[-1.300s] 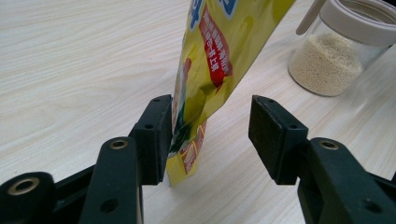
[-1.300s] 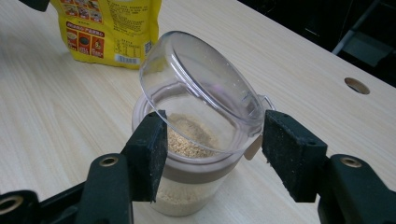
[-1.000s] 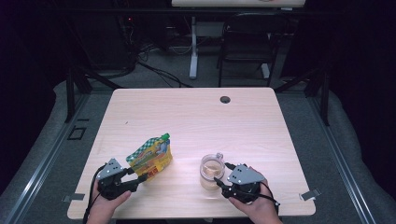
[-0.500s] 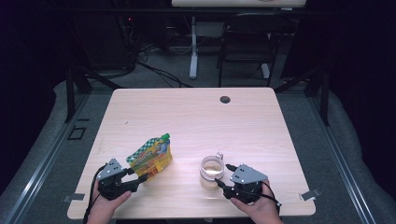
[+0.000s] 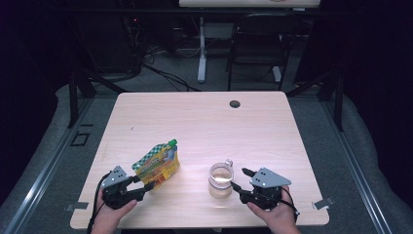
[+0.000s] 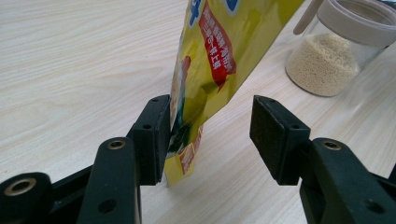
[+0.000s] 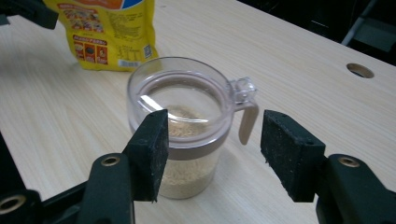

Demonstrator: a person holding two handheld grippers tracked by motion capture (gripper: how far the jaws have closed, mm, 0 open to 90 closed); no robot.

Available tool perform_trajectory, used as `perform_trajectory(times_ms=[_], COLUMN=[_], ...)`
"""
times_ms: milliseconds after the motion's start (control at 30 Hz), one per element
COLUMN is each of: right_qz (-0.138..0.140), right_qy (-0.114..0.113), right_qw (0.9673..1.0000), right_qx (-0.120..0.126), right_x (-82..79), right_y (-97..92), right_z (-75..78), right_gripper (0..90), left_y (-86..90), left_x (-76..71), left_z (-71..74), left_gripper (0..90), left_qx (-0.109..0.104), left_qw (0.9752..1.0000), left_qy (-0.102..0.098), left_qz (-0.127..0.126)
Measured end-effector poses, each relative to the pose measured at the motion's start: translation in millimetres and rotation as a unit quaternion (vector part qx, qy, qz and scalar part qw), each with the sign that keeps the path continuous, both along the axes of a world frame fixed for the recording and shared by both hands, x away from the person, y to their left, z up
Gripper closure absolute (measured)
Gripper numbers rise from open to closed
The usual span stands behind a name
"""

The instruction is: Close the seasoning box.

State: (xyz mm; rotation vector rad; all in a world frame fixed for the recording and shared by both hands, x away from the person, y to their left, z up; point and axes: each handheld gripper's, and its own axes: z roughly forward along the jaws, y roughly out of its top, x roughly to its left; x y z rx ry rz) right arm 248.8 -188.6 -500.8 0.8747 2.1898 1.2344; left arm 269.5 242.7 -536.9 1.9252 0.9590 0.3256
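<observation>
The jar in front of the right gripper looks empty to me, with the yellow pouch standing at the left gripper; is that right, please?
Not quite: the jar is not empty. The right gripper view shows pale grains filling its lower part. The rest holds: it sits in front of the right gripper, and the yellow pouch stands at the left gripper.

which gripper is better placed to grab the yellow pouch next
Left. The left gripper is open with the yellow pouch's lower edge already between its jaws, one pad touching it. The right gripper is open at the lidded jar of grains, with the pouch farther off.
</observation>
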Motion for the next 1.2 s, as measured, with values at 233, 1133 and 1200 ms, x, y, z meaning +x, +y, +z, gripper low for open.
perform_trajectory(times_ms=[233,1133,1200], right_qz=[-0.027,-0.112,-0.111], right_qy=[0.005,0.047,0.051], right_qw=[0.9992,0.9903,0.9903], right_qx=[0.030,0.067,0.066], right_x=[5.2,25.6,25.6], right_y=[-19.6,-58.1,-57.7], right_z=[0.9,-23.4,-24.3], right_gripper=[42.3,42.6,42.6], left_y=[0.0,37.1,41.1], left_x=[0.2,-17.2,-19.1], left_z=[-2.4,-9.7,-10.6], left_gripper=[44.6,39.6,39.7], left_qx=[-0.004,0.028,0.033], left_qw=[0.9999,0.9991,0.9989], left_qy=[0.005,0.023,0.026], left_qz=[0.008,0.021,0.023])
